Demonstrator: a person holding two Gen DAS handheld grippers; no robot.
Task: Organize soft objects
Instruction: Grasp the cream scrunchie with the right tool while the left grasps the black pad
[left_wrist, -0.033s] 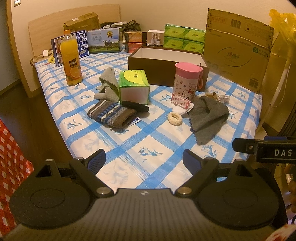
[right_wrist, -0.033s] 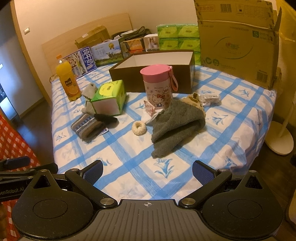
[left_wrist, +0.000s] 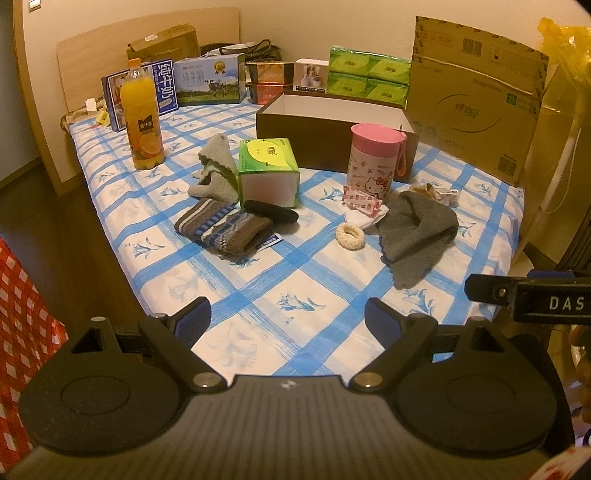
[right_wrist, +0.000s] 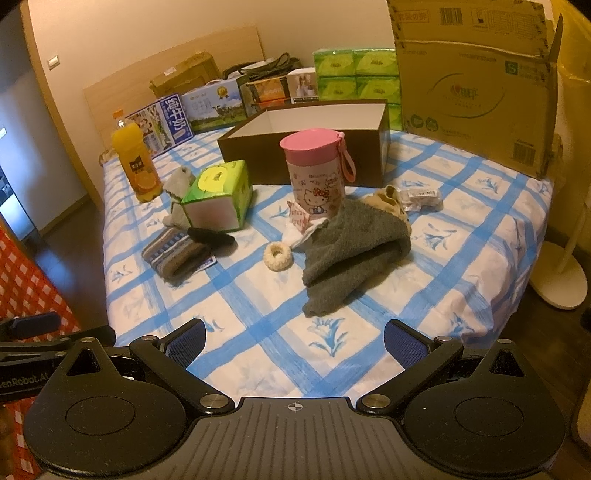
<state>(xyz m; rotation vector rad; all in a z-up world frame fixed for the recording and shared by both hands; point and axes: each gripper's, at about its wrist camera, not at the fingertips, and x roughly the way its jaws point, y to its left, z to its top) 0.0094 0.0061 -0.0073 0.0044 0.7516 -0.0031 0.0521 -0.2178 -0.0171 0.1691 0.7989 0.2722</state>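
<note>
Soft things lie on a blue-checked table cloth (left_wrist: 295, 302): a grey knit hat (left_wrist: 413, 236) (right_wrist: 351, 251), a striped brown sock (left_wrist: 221, 229) (right_wrist: 173, 254), a light grey fleece cloth (left_wrist: 218, 170), a cream scrunchie (left_wrist: 349, 236) (right_wrist: 277, 256) and a black pouch (left_wrist: 271, 212). An open brown box (left_wrist: 332, 125) (right_wrist: 306, 140) stands behind them. My left gripper (left_wrist: 288, 321) is open and empty over the near table edge. My right gripper (right_wrist: 295, 339) is open and empty, in front of the hat.
An orange juice bottle (left_wrist: 142, 118), a green tissue box (left_wrist: 267, 171), a pink Hello Kitty cup (left_wrist: 373, 162) and snack packets (left_wrist: 360, 201) stand among the soft things. Cartons (left_wrist: 476, 107) and tissue packs (left_wrist: 369, 79) line the back. A fan base (right_wrist: 557, 280) stands right of the table.
</note>
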